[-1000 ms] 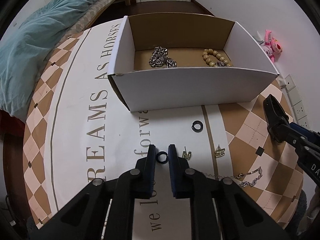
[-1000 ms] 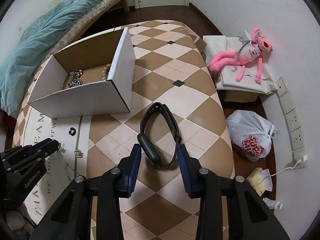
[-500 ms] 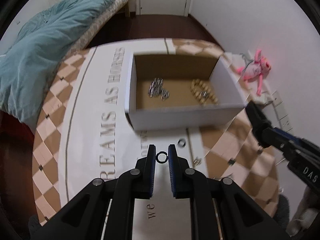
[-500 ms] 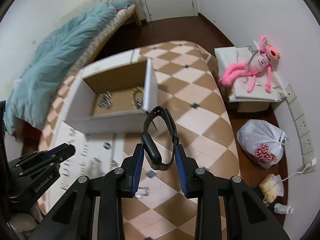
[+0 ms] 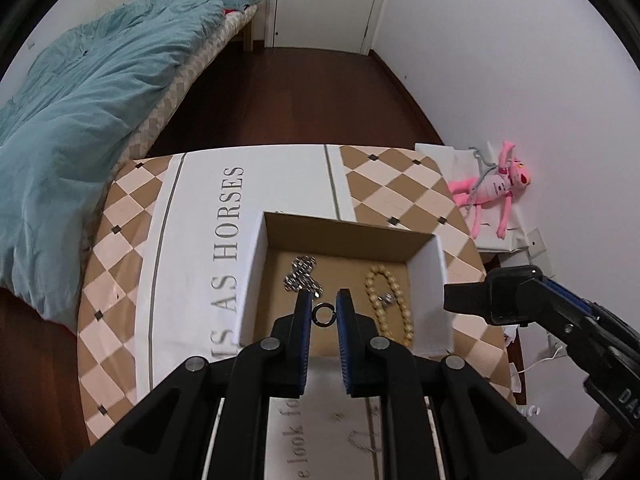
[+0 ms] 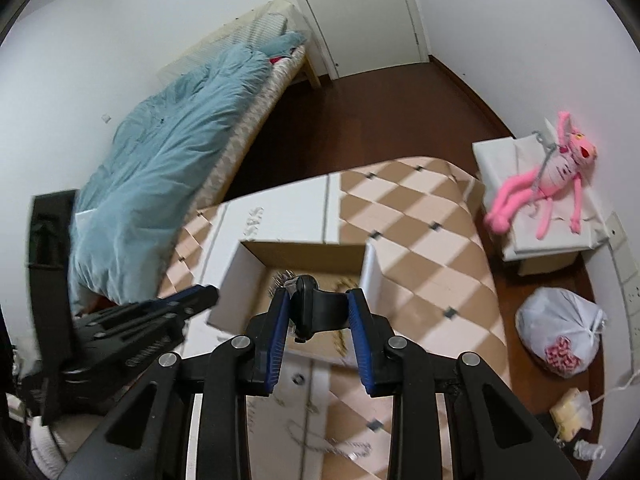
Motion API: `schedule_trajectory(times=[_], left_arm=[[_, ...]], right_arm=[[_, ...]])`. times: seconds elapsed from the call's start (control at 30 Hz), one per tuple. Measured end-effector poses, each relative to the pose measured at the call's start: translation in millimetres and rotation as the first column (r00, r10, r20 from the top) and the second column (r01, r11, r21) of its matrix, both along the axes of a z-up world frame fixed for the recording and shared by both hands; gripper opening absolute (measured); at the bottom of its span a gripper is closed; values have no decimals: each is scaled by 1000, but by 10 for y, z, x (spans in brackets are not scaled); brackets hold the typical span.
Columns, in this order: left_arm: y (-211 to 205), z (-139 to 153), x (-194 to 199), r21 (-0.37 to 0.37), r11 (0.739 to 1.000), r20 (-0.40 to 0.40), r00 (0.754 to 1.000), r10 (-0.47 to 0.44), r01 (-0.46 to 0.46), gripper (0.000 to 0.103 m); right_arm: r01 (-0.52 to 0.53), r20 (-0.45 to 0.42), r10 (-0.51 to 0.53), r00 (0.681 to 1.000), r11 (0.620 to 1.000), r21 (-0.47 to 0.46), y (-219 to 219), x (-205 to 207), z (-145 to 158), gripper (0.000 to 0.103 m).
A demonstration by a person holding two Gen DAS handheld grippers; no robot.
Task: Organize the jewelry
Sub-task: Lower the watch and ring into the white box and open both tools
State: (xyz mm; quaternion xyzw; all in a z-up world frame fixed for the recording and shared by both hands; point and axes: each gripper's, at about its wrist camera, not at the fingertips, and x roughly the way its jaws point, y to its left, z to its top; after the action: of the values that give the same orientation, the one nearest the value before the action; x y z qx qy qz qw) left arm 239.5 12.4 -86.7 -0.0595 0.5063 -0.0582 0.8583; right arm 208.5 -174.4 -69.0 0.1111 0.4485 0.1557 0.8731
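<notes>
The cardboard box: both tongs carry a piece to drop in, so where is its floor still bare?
Inside the cardboard box, the floor is bare along the far wall and between the silver chain and the bead bracelet, under the held ring. The bracelet crowds the right side; the chain takes the left.

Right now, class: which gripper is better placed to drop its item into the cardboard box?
Left gripper: its small black ring hangs over the open white cardboard box floor.
</notes>
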Motion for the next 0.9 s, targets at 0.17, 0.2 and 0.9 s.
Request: schedule_trajectory(times=[0.17,0.2,0.9], left_arm=[[71,-102,256,-11,1000,-56,998,-16,15,10],[78,-118,306,-16,1000,-67,998,-21,20,10],[427,-193,44,185,973,-9,989,145,-141,99]], right_arm=[[-26,-62,29,998,999,44,226,355,-180,32],[-31,-77,34,996,999,45,276,421,-234,32],[-1,-156,-54,986,942,-336,380,417,-567,94]])
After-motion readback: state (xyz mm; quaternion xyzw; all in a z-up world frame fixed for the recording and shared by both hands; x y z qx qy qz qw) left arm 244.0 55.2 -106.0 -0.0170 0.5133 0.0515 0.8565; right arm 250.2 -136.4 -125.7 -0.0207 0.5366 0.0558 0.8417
